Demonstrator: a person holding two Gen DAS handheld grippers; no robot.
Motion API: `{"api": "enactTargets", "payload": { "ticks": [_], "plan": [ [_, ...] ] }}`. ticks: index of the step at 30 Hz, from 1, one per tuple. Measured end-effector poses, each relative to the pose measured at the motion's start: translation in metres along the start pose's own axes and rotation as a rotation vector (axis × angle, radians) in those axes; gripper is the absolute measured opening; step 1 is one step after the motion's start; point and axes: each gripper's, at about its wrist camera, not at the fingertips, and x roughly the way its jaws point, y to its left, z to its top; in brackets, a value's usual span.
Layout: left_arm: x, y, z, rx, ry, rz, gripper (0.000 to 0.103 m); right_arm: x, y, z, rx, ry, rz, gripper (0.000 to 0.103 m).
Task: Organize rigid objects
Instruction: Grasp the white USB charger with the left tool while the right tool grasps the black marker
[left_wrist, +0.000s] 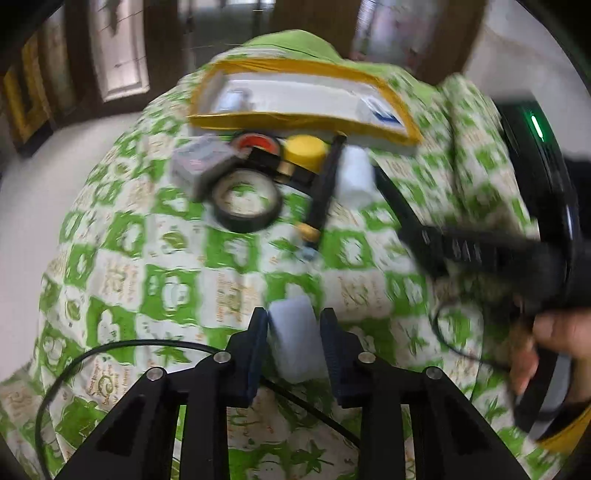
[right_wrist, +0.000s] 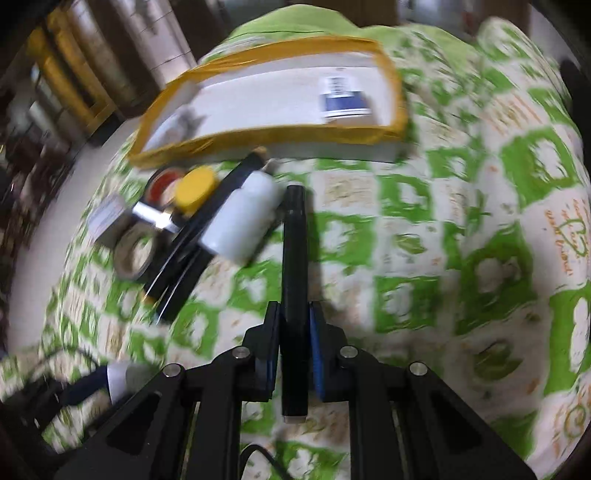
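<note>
Right wrist view: right gripper is clamped on a black marker, which points toward the tray. Left wrist view: left gripper has a small white block between its pads, apparently gripped (blur hides whether the pads actually touch it).

Progress, judged: early. Inside the tray lie only a blue-and-white box at its right end and a small blurred item at its left end. Still outside, just in front of the tray: white bottle, yellow cap, red tape, black tape roll, grey box, black rod. Both held items sit well short of the tray, over the green cloth.
</note>
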Motion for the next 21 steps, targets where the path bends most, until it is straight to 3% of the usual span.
{"api": "enactTargets", "payload": {
  "ticks": [4, 9, 14, 15, 17, 21],
  "plan": [
    [0.008, 0.020, 0.006, -0.098, 0.026, 0.012, 0.030, 0.005, 0.001, -0.001, -0.001, 0.019, -0.006, 0.015],
    [0.021, 0.001, 0.001, 0.007, 0.115, -0.001, 0.036, 0.013, -0.003, -0.001, 0.022, 0.043, 0.008, 0.015],
    [0.023, -0.007, -0.003, 0.052, 0.129, 0.003, 0.041, 0.013, -0.006, -0.003, 0.032, 0.055, 0.016, 0.015],
    [0.023, -0.007, -0.003, 0.052, 0.129, 0.001, 0.040, 0.013, -0.005, -0.003, 0.034, 0.057, 0.018, 0.015],
    [0.023, -0.007, -0.003, 0.054, 0.129, -0.012, 0.026, 0.011, -0.006, -0.004, 0.034, 0.058, 0.018, 0.015],
    [0.020, -0.009, -0.003, 0.062, 0.104, -0.007, 0.026, 0.009, -0.003, -0.006, 0.017, 0.049, 0.011, 0.015]
  ]
}}
